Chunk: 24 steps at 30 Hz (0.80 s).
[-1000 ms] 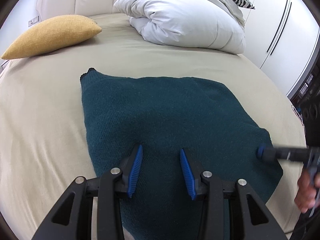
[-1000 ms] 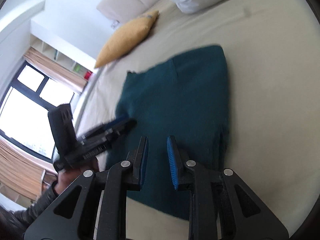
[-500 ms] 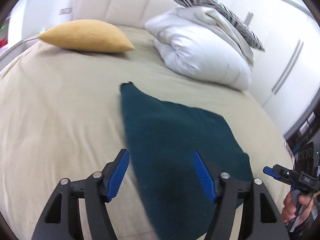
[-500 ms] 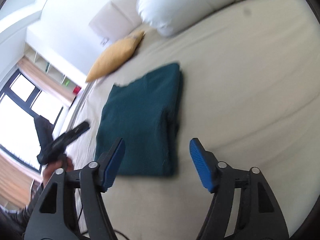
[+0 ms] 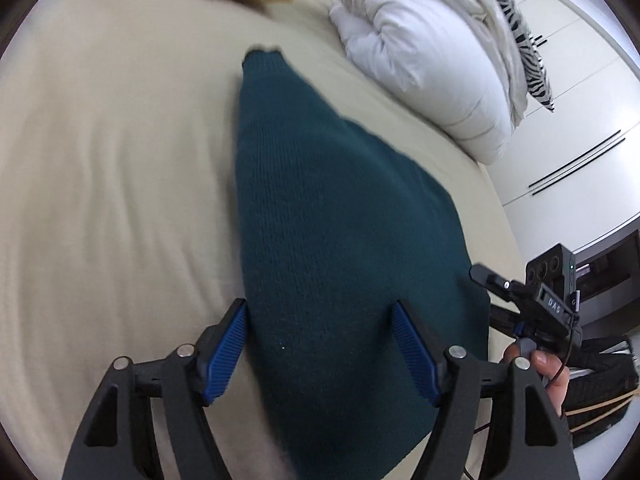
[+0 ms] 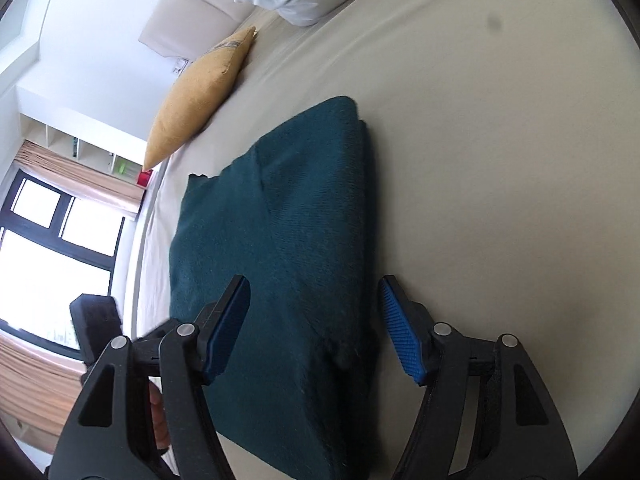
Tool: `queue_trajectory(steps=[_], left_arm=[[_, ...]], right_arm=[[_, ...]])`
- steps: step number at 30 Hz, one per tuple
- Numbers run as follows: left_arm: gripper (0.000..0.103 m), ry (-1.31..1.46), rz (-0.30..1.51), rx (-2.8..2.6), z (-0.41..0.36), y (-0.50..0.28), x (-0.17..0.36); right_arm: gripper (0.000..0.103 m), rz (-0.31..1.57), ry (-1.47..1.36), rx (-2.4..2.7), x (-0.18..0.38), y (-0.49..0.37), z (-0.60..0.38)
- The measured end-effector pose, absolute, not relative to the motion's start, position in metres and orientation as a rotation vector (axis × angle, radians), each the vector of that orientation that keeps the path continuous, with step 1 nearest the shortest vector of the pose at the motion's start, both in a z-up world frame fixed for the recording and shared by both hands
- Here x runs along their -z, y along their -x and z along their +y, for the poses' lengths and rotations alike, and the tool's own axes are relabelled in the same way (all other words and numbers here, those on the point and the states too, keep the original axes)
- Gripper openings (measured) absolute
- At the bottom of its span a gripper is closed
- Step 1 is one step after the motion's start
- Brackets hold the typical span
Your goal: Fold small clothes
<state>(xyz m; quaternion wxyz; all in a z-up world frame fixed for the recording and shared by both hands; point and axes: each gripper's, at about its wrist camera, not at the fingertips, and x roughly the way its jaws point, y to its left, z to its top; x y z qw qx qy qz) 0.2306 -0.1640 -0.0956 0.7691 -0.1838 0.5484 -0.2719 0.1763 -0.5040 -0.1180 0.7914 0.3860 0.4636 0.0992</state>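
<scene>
Left wrist view gives me the left hand-held gripper (image 5: 320,346) with its blue pads spread wide apart, holding nothing, hovering over the near end of the folded dark teal knit sweater (image 5: 320,216). That sweater lies flat on the beige bed sheet (image 5: 112,168), running toward 12 o'clock. At 4 o'clock I see the right hand-held gripper (image 5: 486,276), also off the knit. Its own camera shows its pads parted, straddling the sweater's folded edge. A mustard cushion (image 6: 200,92) lies at 11 o'clock; a white duvet (image 5: 420,60) is bunched at 1 o'clock.
</scene>
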Motion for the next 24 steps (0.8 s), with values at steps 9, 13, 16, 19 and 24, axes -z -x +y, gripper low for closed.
queue_trajectory(steps=[9, 13, 16, 19, 24], left_arm=[[0.046, 0.393, 1.198, 0.588, -0.165, -0.232, 0.09], [0.043, 0.369, 1.185, 0.58, -0.157, -0.216, 0.074], [0.043, 0.353, 1.153, 0.581, -0.141, -0.193, 0.055], [0.043, 0.331, 1.102, 0.569, -0.11, -0.161, 0.033], [0.043, 0.301, 1.051, 0.54, -0.057, -0.107, 0.015]], right_arm=[[0.023, 1.041, -0.687, -0.139, 0.11, -0.179, -0.475], [0.022, 0.998, -0.607, -0.134, 0.077, -0.158, -0.454], [0.022, 0.978, -0.529, -0.163, 0.051, -0.138, -0.424], [0.022, 0.965, -0.475, -0.217, 0.032, -0.113, -0.388], [0.022, 0.946, -0.437, -0.309, 0.018, -0.075, -0.329]])
